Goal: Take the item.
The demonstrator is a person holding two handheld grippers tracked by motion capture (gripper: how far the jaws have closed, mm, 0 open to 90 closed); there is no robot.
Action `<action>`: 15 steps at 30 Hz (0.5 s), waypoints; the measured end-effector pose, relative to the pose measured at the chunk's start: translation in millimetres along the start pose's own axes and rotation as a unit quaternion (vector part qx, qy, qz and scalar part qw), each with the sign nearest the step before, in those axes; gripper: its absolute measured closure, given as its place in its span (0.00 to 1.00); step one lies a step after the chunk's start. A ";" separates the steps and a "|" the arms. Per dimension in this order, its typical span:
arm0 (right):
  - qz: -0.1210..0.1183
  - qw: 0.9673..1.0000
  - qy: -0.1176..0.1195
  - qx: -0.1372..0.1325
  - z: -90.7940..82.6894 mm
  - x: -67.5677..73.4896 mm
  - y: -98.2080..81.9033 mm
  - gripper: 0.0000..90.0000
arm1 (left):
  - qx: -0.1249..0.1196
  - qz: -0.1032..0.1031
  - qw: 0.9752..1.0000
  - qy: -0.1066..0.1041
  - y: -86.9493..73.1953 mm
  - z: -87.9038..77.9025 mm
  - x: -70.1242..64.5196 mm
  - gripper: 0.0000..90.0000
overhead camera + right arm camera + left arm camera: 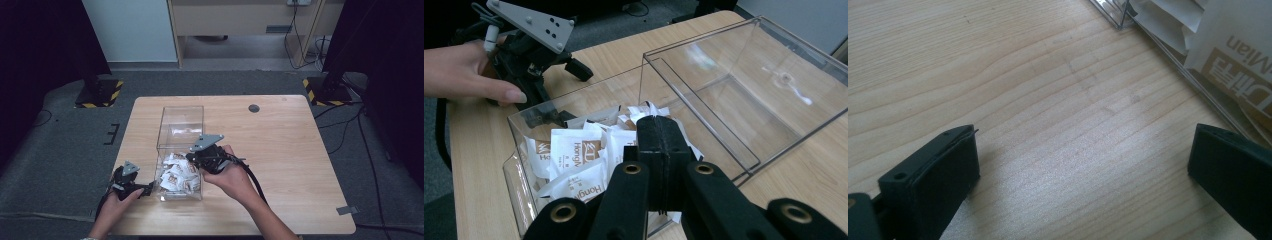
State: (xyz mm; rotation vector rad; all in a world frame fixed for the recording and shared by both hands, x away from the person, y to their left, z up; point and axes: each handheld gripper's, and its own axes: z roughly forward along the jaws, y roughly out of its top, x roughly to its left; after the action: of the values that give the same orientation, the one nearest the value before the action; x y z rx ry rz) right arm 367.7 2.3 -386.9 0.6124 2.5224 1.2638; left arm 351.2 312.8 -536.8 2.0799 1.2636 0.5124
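A clear plastic box (180,150) sits on the wooden surface (280,150), a little toward 9 o'clock of centre, its hinged lid standing open at the far end. The near half holds a heap of white sachets (177,176) with brown print.

The right gripper (192,159) is over the box's 3 o'clock wall, pointing toward 9 o'clock above the sachets. In the right gripper view its jaws are pressed together with no gap; whether a sachet is caught between them cannot be told.

The left gripper (147,190) rests low on the surface at the box's near corner, toward 8 o'clock from the box's centre, held by the person's left hand (117,202). In the left gripper view its jaws are spread wide apart with bare wood between them and nothing held; the box's clear wall (1168,55) and a printed sachet (1233,55) lie just beyond, at 1 o'clock.
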 end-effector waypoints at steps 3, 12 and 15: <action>0.002 1.000 -0.004 -0.002 -3.2 -2.6 -0.3 1.00 | 0.000 0.000 1.000 0.000 0.0 0.0 0.0 0.00; 0.006 1.000 -0.015 -0.004 -10.4 -10.4 -1.9 1.00 | 0.000 0.000 1.000 0.000 0.0 0.0 0.0 0.00; 0.008 1.000 -0.017 -0.004 -11.4 -13.0 -2.2 1.00 | 0.000 0.000 1.000 0.000 0.0 0.0 0.0 0.00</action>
State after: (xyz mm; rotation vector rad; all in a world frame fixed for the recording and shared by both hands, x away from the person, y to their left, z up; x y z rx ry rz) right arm 374.0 -13.1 -381.4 0.6469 2.4888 1.2569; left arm 351.3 312.8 -536.8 2.0803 1.2634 0.5125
